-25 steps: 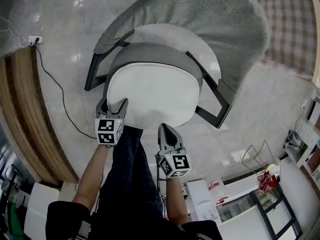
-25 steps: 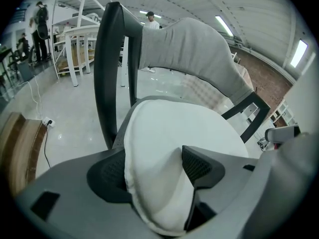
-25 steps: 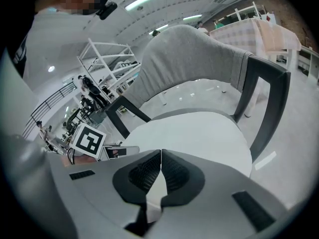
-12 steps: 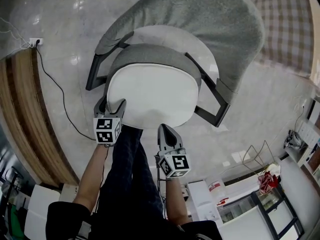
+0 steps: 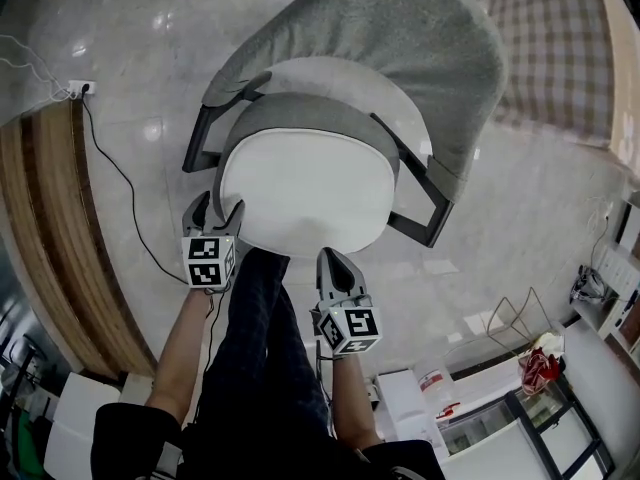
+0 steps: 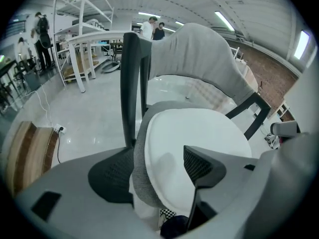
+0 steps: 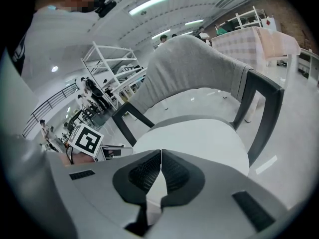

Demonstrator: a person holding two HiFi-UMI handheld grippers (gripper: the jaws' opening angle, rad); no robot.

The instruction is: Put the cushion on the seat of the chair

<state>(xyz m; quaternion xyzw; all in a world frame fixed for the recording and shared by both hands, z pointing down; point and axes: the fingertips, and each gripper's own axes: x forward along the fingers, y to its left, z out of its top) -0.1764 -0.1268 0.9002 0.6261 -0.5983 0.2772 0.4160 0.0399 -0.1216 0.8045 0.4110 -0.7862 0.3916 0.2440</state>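
Chair [image 5: 400, 58] stands upright on the floor, grey backrest away from the person. Its grey seat [image 5: 300, 116] shows as a band behind and to the left of the white cushion [image 5: 305, 193], which lies flat on it, so placement looks essentially done. Main risk, as I judge it, is that the cushion sits forward of centre. The head view hides the seat's front rim, so an overhang may exist, and a nudge there could tip or slide it off. Left gripper [image 5: 218, 206] has its jaws wide apart, straddling the cushion's left front edge without pinching it. If it pulls away at a slant, a pad could catch that edge and drag the cushion askew. Right gripper [image 5: 330, 260] is closed on nothing, near the front edge, where a careless swing could bump it.
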